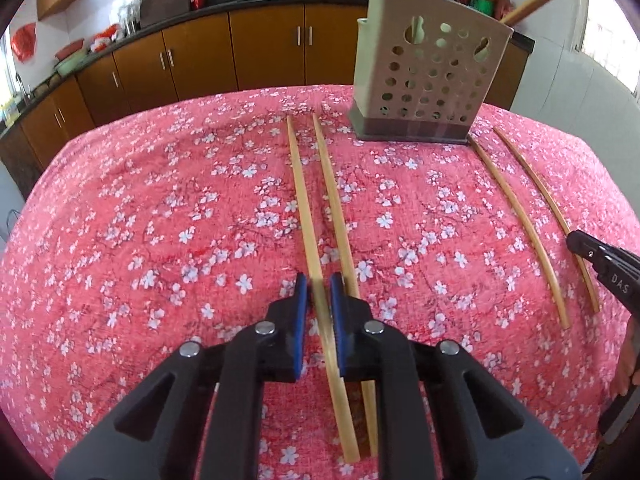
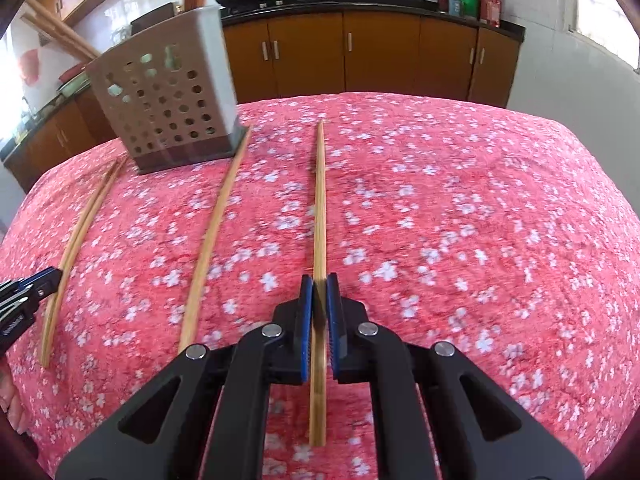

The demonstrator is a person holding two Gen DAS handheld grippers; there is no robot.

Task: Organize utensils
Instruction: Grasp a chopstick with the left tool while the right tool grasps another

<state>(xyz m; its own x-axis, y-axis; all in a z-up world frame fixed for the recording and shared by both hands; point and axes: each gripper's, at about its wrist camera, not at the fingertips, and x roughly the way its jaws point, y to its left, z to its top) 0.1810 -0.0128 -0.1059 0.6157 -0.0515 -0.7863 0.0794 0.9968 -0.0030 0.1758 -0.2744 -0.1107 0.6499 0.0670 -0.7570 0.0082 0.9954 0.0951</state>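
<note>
Chopsticks lay on the desk in front of the perforated holder (image 1: 430,76); left gripper (image 1: 319,312) and right gripper (image 2: 319,308) each had jaws nearly closed around one chopstick (image 1: 310,240) (image 2: 319,216), pickup step, likely lift into holder next.

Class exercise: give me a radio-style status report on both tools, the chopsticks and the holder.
Left tool closed on a chopstick. Right tool closed on another chopstick. Two more lie loose. Holder ahead, path open.
</note>
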